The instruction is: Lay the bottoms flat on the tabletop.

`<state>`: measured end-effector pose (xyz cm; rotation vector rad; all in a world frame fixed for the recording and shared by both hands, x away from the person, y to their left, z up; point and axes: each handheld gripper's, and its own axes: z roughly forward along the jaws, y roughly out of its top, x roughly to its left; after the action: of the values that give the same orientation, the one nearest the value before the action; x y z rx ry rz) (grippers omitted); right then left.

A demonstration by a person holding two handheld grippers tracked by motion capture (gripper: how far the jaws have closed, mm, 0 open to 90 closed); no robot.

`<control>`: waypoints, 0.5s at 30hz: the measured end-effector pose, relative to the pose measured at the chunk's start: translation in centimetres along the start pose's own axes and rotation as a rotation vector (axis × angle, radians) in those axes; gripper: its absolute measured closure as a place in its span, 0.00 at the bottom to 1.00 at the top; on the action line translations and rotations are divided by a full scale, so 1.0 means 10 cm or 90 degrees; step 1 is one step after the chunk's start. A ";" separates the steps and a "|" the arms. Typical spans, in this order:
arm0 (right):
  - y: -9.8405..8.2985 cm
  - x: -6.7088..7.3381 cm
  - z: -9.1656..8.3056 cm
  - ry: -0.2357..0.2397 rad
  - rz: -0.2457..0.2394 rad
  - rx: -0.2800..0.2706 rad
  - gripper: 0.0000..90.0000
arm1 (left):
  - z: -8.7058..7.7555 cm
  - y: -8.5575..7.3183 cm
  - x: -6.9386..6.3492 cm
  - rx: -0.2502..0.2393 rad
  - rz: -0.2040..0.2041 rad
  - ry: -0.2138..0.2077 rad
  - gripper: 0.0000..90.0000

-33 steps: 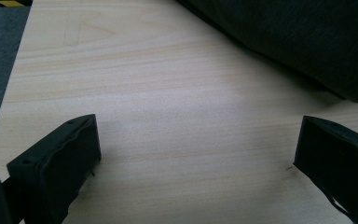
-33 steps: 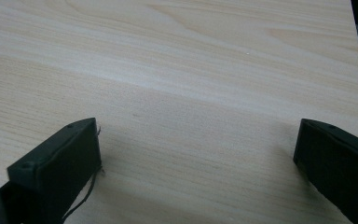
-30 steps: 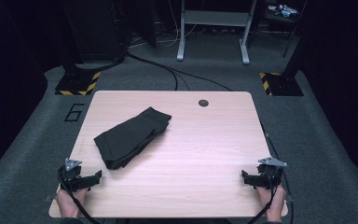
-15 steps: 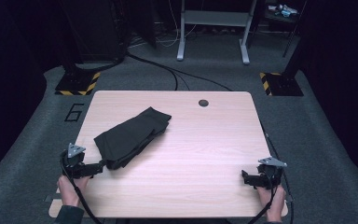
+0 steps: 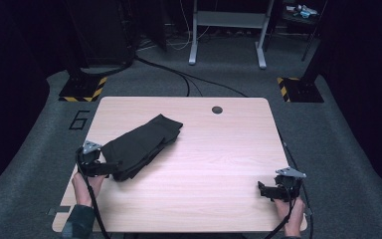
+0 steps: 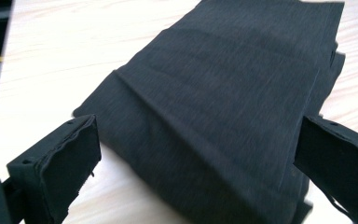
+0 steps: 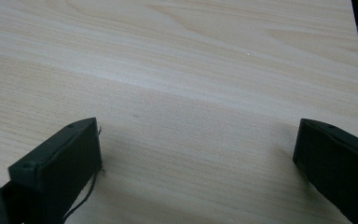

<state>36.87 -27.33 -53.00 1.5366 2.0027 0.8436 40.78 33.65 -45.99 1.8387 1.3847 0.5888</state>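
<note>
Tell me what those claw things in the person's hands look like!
Each hand holds a black gripper with two flat, blocky black jaws. The left gripper and the right gripper each carry a grey three-cornered plate on top, and a black cable trails back from each. Frayed threads hang off the jaw edges. A dark sleeve covers the left forearm.

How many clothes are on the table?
1: a folded black fabric garment lies on the light wooden table's left half. More could hide within its folds.

Folded dark cloth [image 5: 142, 145] [image 6: 223, 112], lying flat, diagonal on left part of light wooden table [image 5: 219, 164], few creases.
</note>
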 end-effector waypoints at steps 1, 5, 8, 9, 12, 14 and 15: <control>0.00 0.00 0.00 0.000 0.000 0.000 0.00 | 0.04 0.01 0.00 -0.002 -0.004 -0.003 0.00; 0.00 0.00 0.00 0.000 0.000 0.000 0.00 | 0.19 0.07 0.00 0.018 -0.010 -0.020 0.00; 0.00 0.00 0.00 0.000 0.000 0.000 0.00 | 0.29 0.10 -0.02 0.036 -0.009 -0.018 0.00; 0.00 0.00 0.00 0.000 0.000 0.000 0.00 | 0.32 0.11 -0.03 0.041 -0.005 -0.015 0.00; 0.00 0.00 0.00 0.000 0.000 0.000 0.00 | 0.41 0.11 -0.07 0.072 0.023 0.001 0.00; 0.00 0.00 0.00 0.000 0.000 0.000 0.00 | 0.47 0.09 -0.11 0.092 0.043 0.012 0.00; 0.00 0.00 0.00 0.000 0.000 0.000 0.00 | 0.50 0.08 -0.12 0.095 0.048 0.017 0.00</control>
<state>36.87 -27.32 -53.00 1.5367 2.0018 0.8437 44.56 30.98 -48.38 2.0160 1.4154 0.5626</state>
